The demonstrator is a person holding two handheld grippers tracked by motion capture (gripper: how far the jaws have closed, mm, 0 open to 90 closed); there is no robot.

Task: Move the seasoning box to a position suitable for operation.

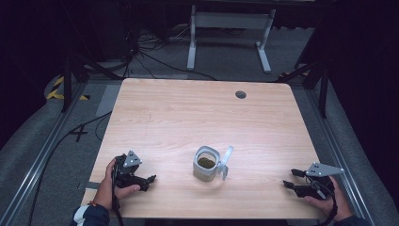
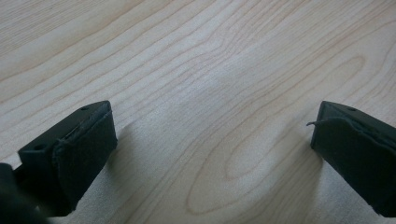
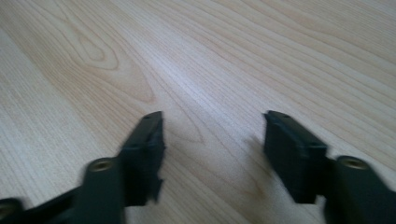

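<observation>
I see both tools spread, empty | jar (image 1: 206, 163) between left tool (image 1: 149, 179) and right tool (image 1: 291, 178) | risk: my careless approach tips it, spills contents

High view overhead, gripper views skimming table (image 1: 179, 113)

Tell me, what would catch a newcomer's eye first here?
Probably the small grey container with its lid flipped open and something dark inside, alone near the front middle of the wooden table. Then the two hand-held tools flanking it: the left gripper and the right gripper, both open.
</observation>
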